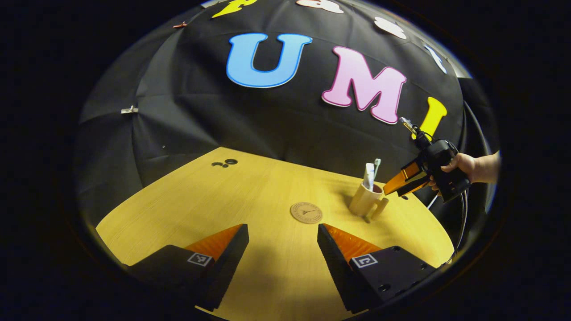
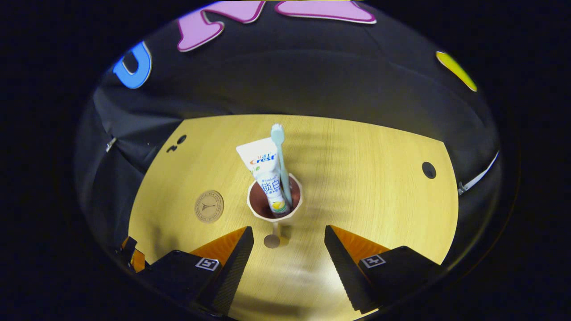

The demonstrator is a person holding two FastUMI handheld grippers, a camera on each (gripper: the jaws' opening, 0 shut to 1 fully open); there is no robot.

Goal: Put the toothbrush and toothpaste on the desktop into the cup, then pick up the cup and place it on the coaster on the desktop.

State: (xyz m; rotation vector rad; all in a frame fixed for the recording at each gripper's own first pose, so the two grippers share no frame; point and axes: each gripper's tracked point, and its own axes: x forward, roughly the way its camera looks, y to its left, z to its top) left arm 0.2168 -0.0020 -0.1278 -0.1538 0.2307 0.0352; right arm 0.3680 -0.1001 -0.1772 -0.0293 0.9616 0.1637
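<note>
1. Already the desktop (image 2: 366,178) bears the cup (image 2: 274,213), landmark here, toothpaste (image 2: 265,174) and toothbrush (image 2: 280,160) standing inside.
2. Coaster (image 2: 209,205) lies near the cup, apart.
3. Both grippers, right (image 2: 289,249) facing the cup's handle and left (image 1: 283,249), gape empty; next seems gripping that handle.

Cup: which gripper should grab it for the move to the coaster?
Right, probably. The right gripper is open, aimed at the cup, its handle between the fingers. The left gripper sits farther back, nearer the coaster.
</note>
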